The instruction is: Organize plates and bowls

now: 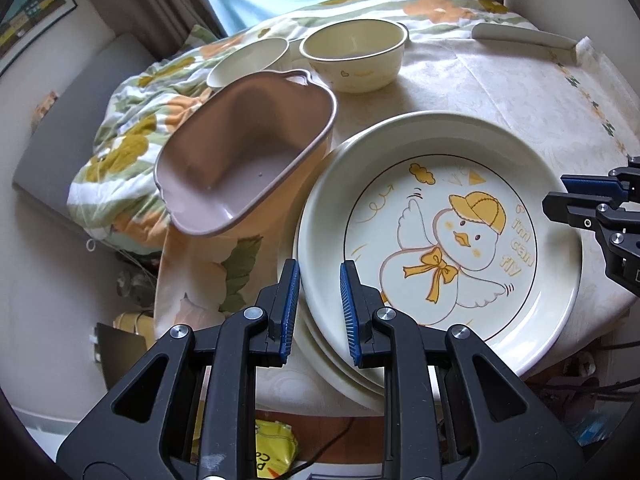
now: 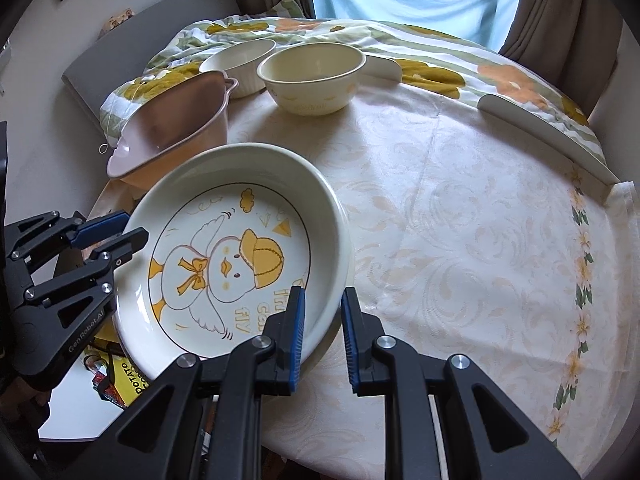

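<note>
Duck plate: between the 2 claws, rim caught on opposite sides, topmost on the plate stack.
Left claw: clamped on the plate's rim, 1 pad inside, 1 outside.
Right claw: clamped likewise on the opposite rim.
Plate stack: directly under the left claw, apparently overhanging the table edge.
Risk, grip: glazed rim, narrow hold; uneven lifting could tilt the plate out of the pads.
Risk, stack: dragging could nudge the lower plates off the edge.
Pink dish: just beyond the left claw, tilted, close against the plate; a sideways swing would knock it.
Cream bowl: far beyond both claws, well apart.
</note>
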`<state>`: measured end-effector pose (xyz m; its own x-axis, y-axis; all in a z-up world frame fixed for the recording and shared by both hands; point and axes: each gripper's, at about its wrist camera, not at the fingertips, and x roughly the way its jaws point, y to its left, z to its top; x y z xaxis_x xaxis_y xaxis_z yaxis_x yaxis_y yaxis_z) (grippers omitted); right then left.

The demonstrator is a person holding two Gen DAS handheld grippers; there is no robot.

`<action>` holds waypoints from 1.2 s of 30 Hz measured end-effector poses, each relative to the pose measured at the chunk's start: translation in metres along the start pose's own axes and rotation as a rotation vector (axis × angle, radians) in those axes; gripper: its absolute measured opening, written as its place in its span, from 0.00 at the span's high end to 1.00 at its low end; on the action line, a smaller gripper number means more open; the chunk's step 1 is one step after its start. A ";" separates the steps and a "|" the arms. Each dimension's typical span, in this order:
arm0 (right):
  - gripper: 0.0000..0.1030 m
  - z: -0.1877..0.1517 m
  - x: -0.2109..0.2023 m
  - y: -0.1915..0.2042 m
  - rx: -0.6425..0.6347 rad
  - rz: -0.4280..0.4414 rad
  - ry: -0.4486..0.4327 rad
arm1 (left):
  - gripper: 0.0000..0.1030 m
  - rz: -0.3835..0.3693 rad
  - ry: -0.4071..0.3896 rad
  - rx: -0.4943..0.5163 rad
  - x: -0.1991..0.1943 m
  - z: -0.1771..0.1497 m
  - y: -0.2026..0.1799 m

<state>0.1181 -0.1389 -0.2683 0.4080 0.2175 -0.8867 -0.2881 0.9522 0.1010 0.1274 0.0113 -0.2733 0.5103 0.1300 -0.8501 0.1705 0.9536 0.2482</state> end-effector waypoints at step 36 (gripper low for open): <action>0.01 0.132 -0.017 0.028 -0.077 0.288 -0.012 | 0.00 -0.132 -0.068 -0.567 -0.041 0.029 0.149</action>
<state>0.2170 -0.0881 -0.1907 0.3103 0.4795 -0.8209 -0.4585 0.8319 0.3126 0.1563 0.1398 -0.1880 0.5712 0.0008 -0.8208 -0.2322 0.9593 -0.1606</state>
